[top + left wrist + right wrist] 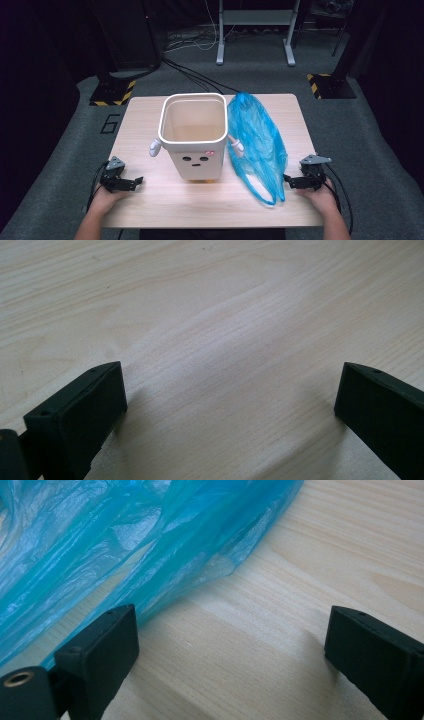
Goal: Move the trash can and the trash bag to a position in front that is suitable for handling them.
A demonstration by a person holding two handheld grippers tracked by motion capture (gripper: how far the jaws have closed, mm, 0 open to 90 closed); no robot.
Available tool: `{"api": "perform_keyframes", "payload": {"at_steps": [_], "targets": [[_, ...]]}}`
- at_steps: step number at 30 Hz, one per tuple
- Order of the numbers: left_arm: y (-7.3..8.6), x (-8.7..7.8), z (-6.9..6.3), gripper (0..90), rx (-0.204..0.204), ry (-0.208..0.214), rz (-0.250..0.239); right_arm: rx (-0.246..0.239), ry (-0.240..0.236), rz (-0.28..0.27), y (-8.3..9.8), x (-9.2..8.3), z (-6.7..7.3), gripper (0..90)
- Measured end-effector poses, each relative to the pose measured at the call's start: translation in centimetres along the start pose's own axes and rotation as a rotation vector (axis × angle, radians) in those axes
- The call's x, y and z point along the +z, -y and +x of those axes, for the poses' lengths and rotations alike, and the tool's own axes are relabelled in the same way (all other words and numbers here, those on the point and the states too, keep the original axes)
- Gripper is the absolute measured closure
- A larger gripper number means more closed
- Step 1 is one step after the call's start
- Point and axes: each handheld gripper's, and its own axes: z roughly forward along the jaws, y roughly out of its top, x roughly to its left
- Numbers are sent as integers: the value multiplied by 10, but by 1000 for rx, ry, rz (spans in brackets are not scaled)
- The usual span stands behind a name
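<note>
Two grippers rest on the worktop (150,200), both released. Right gripper (287,181) sits just beside a blue bag (257,145) at lower right; left gripper (140,180) lies lower left of the white bin (192,150).

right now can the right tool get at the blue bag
Probably yes: the right tool is open beside the blue bag, with only bare table between its jaws and the plastic's edge.

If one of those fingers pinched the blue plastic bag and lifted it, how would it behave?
The blue plastic bag lies crumpled and thin, almost see-through, so it would probably hang limp and weigh very little. Its glossy film looks slippery, so a pinch might slide. Pushed, it would likely bunch up against the white bin.
</note>
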Motion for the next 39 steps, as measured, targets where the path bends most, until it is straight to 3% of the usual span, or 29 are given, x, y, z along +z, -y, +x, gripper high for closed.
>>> {"api": "perform_keyframes", "payload": {"at_steps": [9, 11, 15, 17, 21, 25, 34, 39], "targets": [[0, 0, 0, 4, 5, 4, 0, -10, -9, 1, 1, -5, 2, 176], [0, 0, 0, 5, 9, 6, 1, 9, -6, -1, 0, -7, -1, 230], [0, 0, 0, 5, 12, 8, 3, 57, 5, -38, -1, -14, -6, 260], [0, 0, 0, 4, 13, 9, 3, 57, 6, -47, -2, -16, -5, 260], [0, 0, 0, 4, 15, 9, 3, 7, 4, -111, -14, -24, 9, 261], [0, 0, 0, 5, 15, 10, 2, -27, -8, -133, -27, -25, 21, 257], [0, 0, 0, 5, 13, 9, 3, -56, -65, -87, -46, -6, 38, 248], [0, 0, 0, 4, 13, 9, 3, -109, -73, -62, -54, 12, 48, 249]]}}
